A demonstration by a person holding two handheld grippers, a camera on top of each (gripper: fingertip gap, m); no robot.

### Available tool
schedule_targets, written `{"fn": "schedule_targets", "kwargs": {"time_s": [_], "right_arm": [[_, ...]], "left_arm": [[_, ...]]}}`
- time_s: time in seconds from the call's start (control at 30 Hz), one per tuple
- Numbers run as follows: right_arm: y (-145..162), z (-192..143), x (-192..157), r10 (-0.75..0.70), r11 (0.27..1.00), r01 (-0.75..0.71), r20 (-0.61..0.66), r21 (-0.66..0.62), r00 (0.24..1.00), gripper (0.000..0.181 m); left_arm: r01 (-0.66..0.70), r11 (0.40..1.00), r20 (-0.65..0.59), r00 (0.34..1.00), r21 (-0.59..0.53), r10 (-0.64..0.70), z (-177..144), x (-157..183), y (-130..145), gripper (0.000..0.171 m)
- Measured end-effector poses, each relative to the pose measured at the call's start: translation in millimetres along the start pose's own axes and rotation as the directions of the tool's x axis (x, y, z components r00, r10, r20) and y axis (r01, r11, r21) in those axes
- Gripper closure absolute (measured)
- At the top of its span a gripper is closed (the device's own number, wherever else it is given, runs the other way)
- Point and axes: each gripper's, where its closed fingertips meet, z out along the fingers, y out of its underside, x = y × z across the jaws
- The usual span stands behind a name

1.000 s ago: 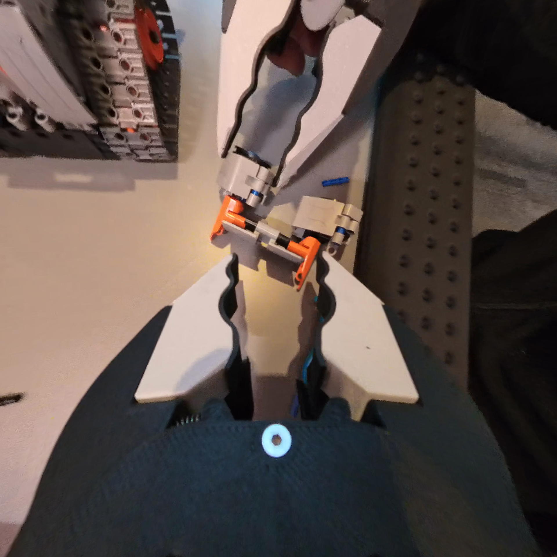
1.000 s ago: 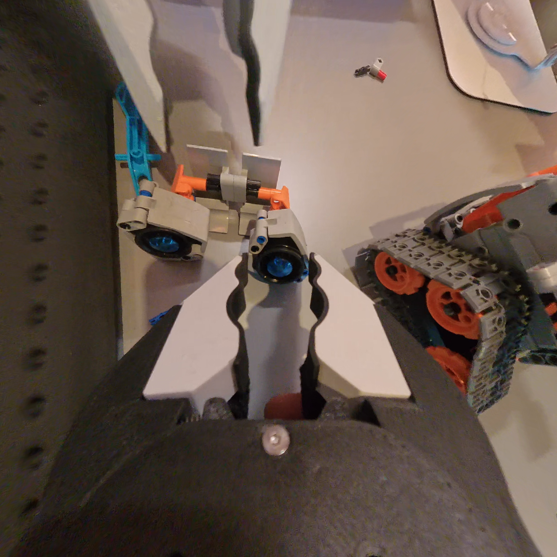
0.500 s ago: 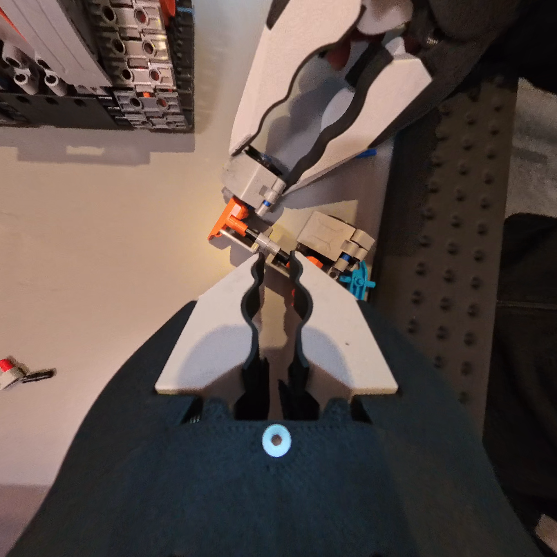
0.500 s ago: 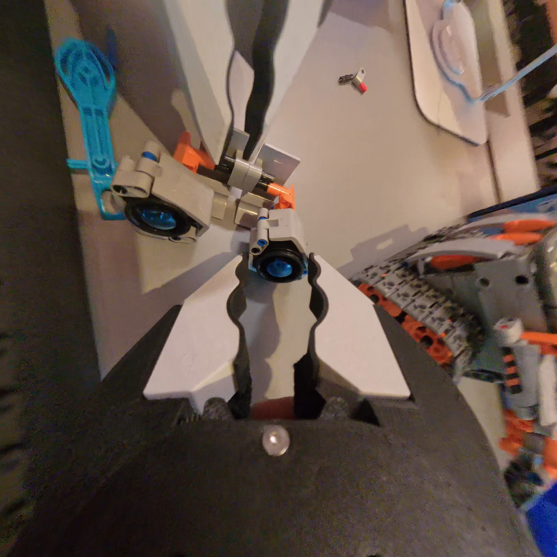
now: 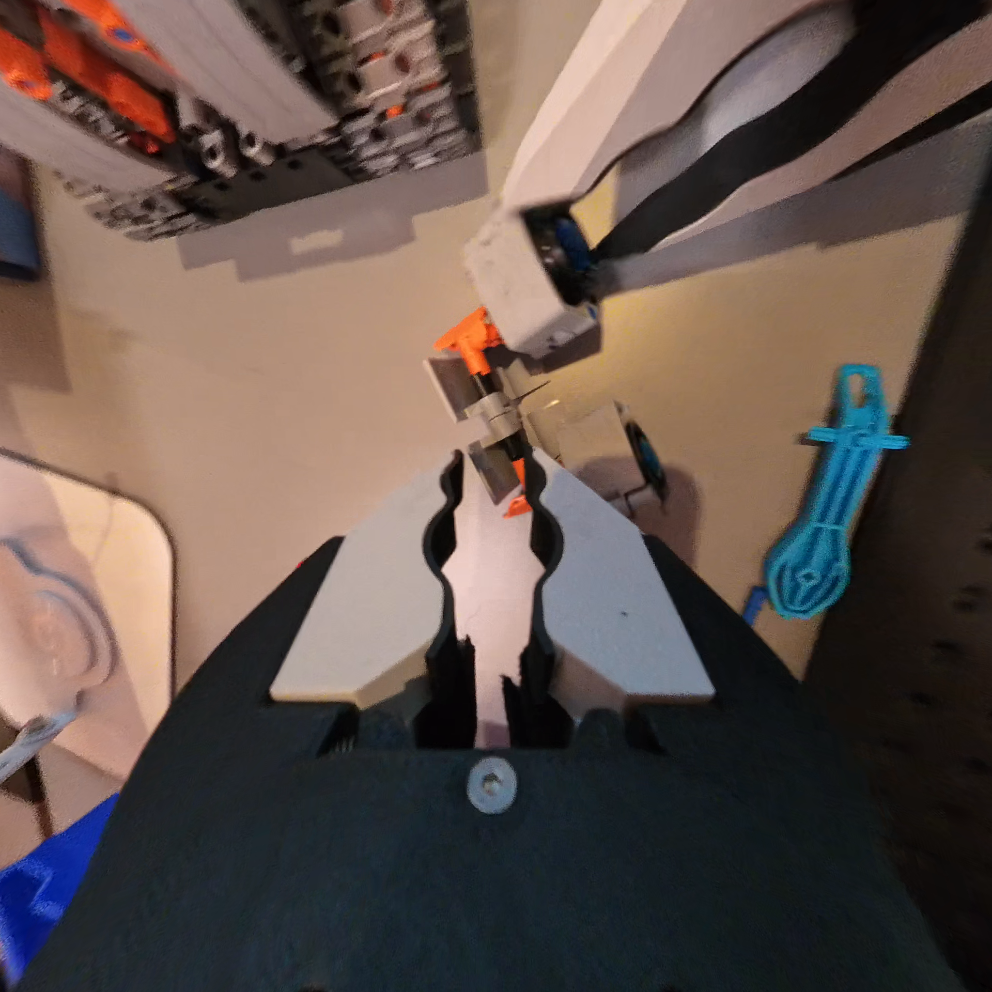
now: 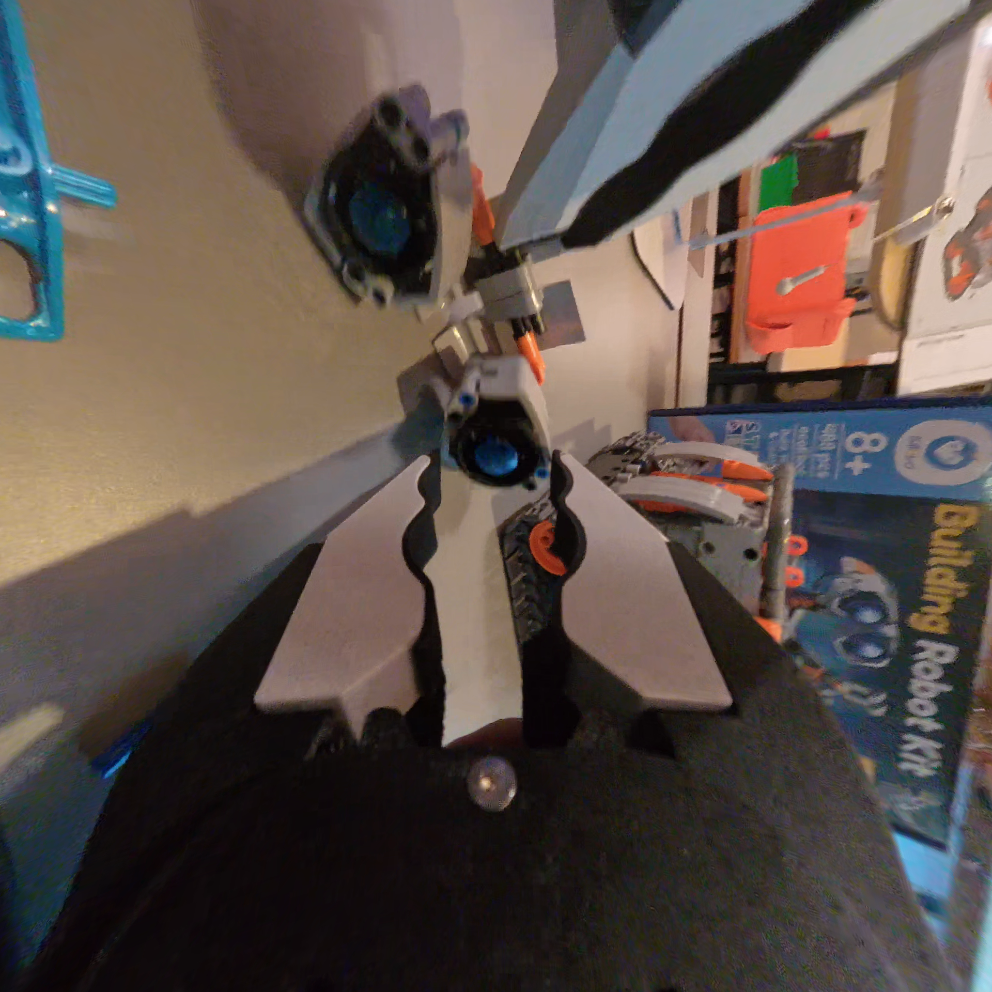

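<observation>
A small brick assembly [image 5: 494, 413] has a black axle with orange ends, grey plates and two grey housings with blue hubs. My left gripper [image 5: 496, 467] is shut on its lower end, by a grey plate and an orange piece. My right gripper [image 6: 493, 467] is shut on one grey housing [image 6: 496, 429]. The other housing [image 6: 386, 214] hangs free at the far end. Each gripper also shows in the other's view: the right gripper [image 5: 617, 231] at the upper right, the left gripper [image 6: 537, 236] on the axle. The assembly appears lifted off the table.
A tracked grey and orange brick vehicle [image 6: 698, 499] stands in front of a blue box [image 6: 885, 563] and also shows in the left wrist view [image 5: 268, 107]. A turquoise brick tool [image 5: 821, 515] lies beside a black studded mat [image 5: 939, 537]. A white tray [image 5: 107, 563] lies at the left. About 8 cm separates my left fingertips from my right.
My left gripper closed on the assembly's axle end. Both grippers then raised and turned the assembly together, so both views have tilted and blurred. The right gripper kept its hold on the housing.
</observation>
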Motion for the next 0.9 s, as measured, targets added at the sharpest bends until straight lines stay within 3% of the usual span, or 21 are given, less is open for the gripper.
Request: {"fn": "schedule_targets", "kwargs": {"time_s": [0.07,0.23,0.47,0.6,0.67,0.73,0.8,0.9], "right_arm": [[2,-8,5,0.068,0.997,-0.068,-0.006,0.024,0.998,0.133],[5,-53,23,0.247,0.965,-0.235,-0.108,0.116,0.963,0.131],[12,-142,-9,0.489,0.866,-0.458,-0.149,0.2,0.86,0.132],[11,-185,-27,0.577,0.809,-0.528,-0.179,0.258,0.797,0.133],[5,-192,-30,0.616,0.777,-0.558,-0.168,0.291,0.77,0.133],[3,-188,-27,0.608,0.787,-0.552,-0.191,0.277,0.771,0.13],[-6,-179,-19,0.591,0.8,-0.53,-0.216,0.28,0.778,0.126],[-26,-157,-5,0.541,0.833,-0.477,-0.236,0.281,0.807,0.124]], "left_arm": [[0.014,1.0,0.026,1.0,0.006,-0.014,-3,-4,2,0.139],[0.02,0.991,0.156,0.987,0.13,-0.04,-37,-3,-5,0.126],[-0.049,0.93,0.217,0.976,0.363,-0.033,-80,52,-11,0.125],[-0.061,0.924,0.298,0.953,0.378,-0.059,-91,79,21,0.124],[-0.011,0.881,0.276,0.951,0.474,-0.137,-102,94,36,0.127],[0.028,0.795,0.286,0.925,0.606,-0.251,-124,103,55,0.134],[0.032,0.714,0.315,0.883,0.699,-0.349,-148,113,83,0.138],[0.053,0.67,0.411,0.753,0.74,-0.513,-171,120,153,0.142]]}}
